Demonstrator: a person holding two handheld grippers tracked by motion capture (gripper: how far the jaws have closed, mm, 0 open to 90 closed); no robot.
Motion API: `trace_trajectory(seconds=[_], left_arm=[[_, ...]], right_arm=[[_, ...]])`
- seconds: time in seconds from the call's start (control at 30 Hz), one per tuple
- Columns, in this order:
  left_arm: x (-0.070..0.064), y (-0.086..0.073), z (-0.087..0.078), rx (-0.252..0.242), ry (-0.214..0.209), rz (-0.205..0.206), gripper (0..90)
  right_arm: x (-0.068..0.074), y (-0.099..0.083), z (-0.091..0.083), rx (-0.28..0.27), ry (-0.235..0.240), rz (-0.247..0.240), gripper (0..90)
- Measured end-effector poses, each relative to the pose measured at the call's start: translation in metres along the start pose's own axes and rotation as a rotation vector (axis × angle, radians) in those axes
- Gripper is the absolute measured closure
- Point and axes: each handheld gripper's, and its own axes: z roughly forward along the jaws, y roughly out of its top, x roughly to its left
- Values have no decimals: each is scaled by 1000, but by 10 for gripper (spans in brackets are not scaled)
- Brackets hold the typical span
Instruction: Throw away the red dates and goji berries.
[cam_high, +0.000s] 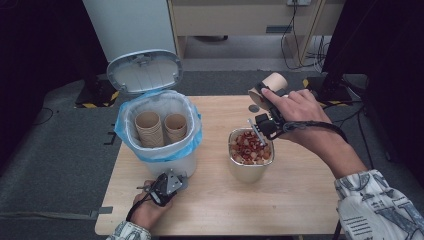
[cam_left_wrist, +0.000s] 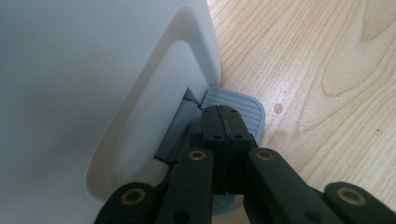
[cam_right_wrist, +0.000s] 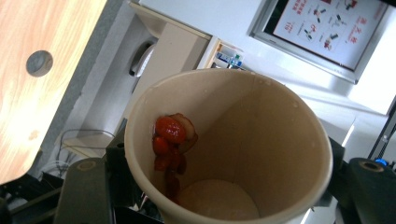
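My left claw (cam_left_wrist: 223, 122), jaws pressed together, holds down the pedal (cam_left_wrist: 243, 105) of the white bin (cam_high: 159, 131) so its lid (cam_high: 145, 71) stands open. Over the counter's (cam_high: 225, 200) metal container (cam_high: 250, 156), my right claw (cam_high: 266, 97) clamps a tilted paper cup (cam_right_wrist: 229, 149). Bits of food (cam_right_wrist: 170, 140) cling inside, so I should tip further and shake before binning it.

- Paper cup (cam_right_wrist: 233, 149): tan, tipped on its side above and behind the steel container (cam_high: 250, 167), with a few red food scraps (cam_right_wrist: 170, 140) clinging to its inner wall.
- Steel container: upright on the desk, right of the white bin (cam_high: 165, 160), filled with red and pale food waste.
- Bin pedal (cam_left_wrist: 233, 105): grey, ribbed, at the white bin's base.
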Motion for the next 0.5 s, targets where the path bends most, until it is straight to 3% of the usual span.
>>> trace_trajectory(seconds=[0.17,0.2,0.23,0.27,0.33,0.4,0.43,0.5], left_arm=[[0,0,0,-1,-1,-1,895],[0,0,0,2,-2,-1,895],[0,0,0,2,-2,-1,895],[0,0,0,3,-2,-1,895],[0,0,0,4,-2,1,895],[0,0,0,2,-2,0,894],[0,0,0,2,-2,-1,894],[0,0,0,3,-2,-1,894]], right_arm=[[0,-3,4,4,-7,43,321],[12,6,8,-12,29,-26,321],[12,6,8,-12,29,-26,321],[28,19,11,-34,86,-150,322],[30,21,12,-41,89,-176,323],[21,18,12,-24,48,-102,323],[18,16,12,-21,39,-89,323],[23,21,13,-32,64,-118,324]])
